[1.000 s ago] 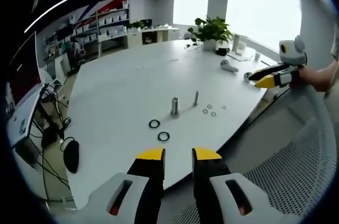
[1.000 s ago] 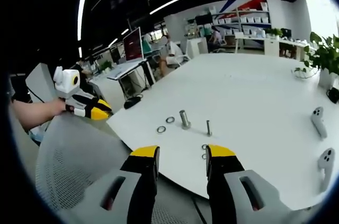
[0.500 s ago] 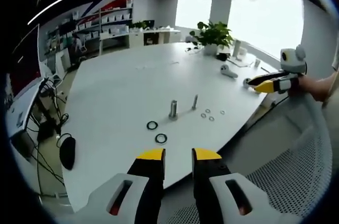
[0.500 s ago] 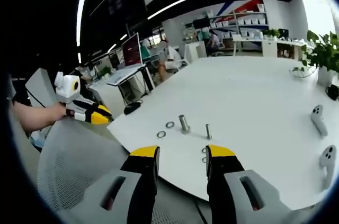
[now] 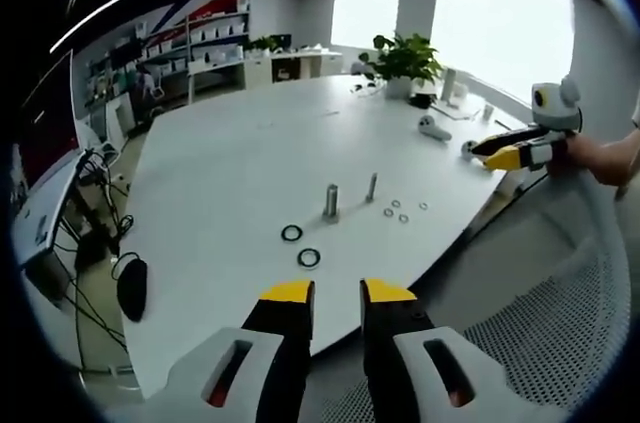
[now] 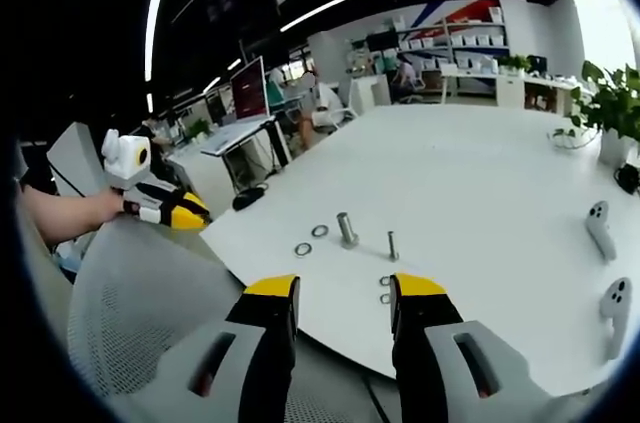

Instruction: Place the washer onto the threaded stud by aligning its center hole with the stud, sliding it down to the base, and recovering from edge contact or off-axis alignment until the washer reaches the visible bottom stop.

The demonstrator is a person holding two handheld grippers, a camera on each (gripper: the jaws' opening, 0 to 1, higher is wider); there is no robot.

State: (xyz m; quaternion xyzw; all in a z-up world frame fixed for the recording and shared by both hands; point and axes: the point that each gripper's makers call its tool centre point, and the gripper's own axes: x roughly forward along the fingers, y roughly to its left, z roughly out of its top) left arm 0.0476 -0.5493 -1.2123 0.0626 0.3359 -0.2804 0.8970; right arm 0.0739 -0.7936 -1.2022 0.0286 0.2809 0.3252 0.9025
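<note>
Though small, washers point(image 5: 403, 211) beside stud point(image 5: 371, 186)

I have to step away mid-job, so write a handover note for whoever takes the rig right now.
Left gripper: open, empty, held off the table's near edge.
Right gripper: open, empty, also short of the table.
Thick stud and thin stud stand upright and bare.
Two large dark washers lie in front of the thick stud; small washers lie by the thin one.
Done: nothing.
Left: pick a washer, align its hole, slide it to the base.
</note>
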